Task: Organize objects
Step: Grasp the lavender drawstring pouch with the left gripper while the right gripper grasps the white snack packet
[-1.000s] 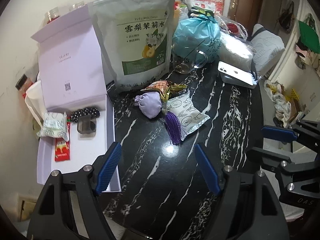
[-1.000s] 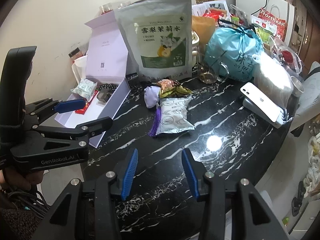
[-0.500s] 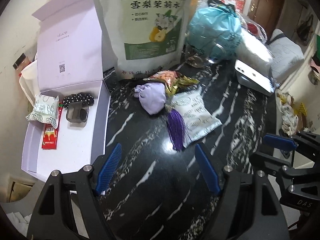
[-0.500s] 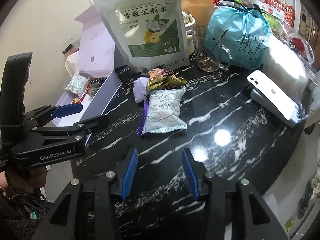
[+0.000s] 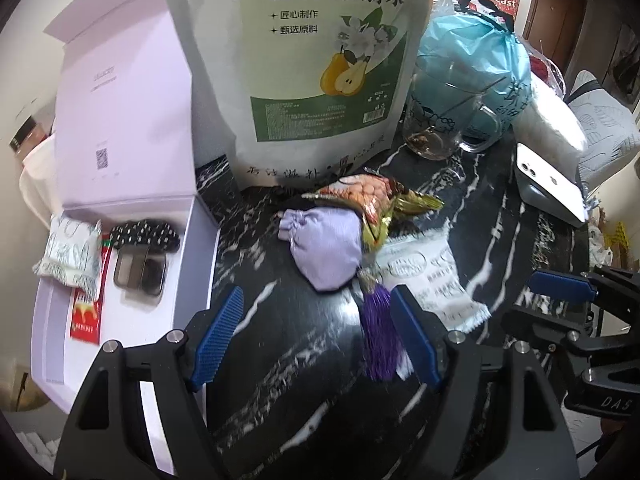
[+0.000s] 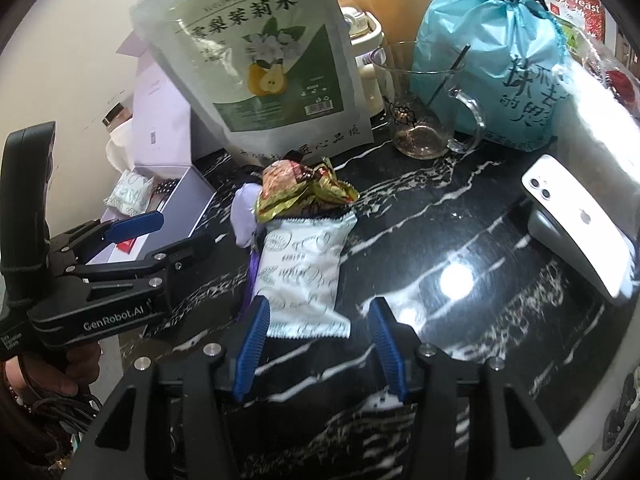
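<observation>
While you hold both tools low over the black marble desk (image 5: 304, 360), this is the layout, near to far:

Left gripper (image 5: 316, 336): your jaws are spread wide with nothing between them, just short of the lilac pouch.
Right gripper (image 6: 320, 344): released, jaws apart, the near end of the white sachet lying just ahead of the gap.
Purple tassel (image 5: 380, 332): hangs from the pouch toward you, beside your left gripper's right finger.
White sachet (image 6: 304, 268): flat on the desk, its far end tucked against the gold wrapper.
Lilac pouch (image 5: 326, 244): touching the wrapper, left of the sachet.
Gold snack wrapper (image 6: 300, 192): crumpled, resting partly on the pouch.
Open lilac box (image 5: 132, 320): at the desk's left edge, lid upright; inside lie a pale packet (image 5: 68, 252), a red sachet (image 5: 86, 314), a dark bead string (image 5: 144, 234) and a small grey tin (image 5: 140, 270).
White phone (image 6: 580, 232): on a stand near the right edge.
Big tea pouch (image 5: 316, 60): upright behind the pile.
Glass mug (image 6: 424, 96): right of it, before the blue bag (image 6: 500, 64).
</observation>
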The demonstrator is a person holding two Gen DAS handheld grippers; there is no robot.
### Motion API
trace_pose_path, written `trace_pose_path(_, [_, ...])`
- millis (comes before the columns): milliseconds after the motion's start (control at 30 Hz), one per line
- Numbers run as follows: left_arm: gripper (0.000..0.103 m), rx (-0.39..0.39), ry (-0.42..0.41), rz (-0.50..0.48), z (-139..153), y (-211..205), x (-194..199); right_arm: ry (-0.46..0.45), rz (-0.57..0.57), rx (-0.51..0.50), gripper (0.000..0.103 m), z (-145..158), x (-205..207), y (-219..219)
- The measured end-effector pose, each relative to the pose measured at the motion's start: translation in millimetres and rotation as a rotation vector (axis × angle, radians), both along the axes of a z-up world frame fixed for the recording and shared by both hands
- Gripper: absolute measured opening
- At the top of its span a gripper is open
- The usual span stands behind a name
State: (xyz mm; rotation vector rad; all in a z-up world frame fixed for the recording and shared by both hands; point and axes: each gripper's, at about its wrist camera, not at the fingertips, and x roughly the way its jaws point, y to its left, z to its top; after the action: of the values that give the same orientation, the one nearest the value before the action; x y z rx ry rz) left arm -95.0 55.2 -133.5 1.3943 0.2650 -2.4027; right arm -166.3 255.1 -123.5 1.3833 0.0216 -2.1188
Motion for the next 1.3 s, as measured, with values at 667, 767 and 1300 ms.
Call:
trace_pose_path(667, [0.08, -0.006, 0.026, -0.094, -38, -31, -34, 0.019, 0.027, -0.016, 0.062, -37, -25, -49])
trace_pose_path(767, [0.08, 0.004, 0.018, -0.103, -45, -35, -40, -0.004, 0.019, -0.012, 0.062, -45, -30, -50])
trace_pose_path(1300, [0.079, -0.019, -0.015, -0.256, -63, -21, -71, -0.065, -0.015, -0.077, 0.061, -60, -27, -29])
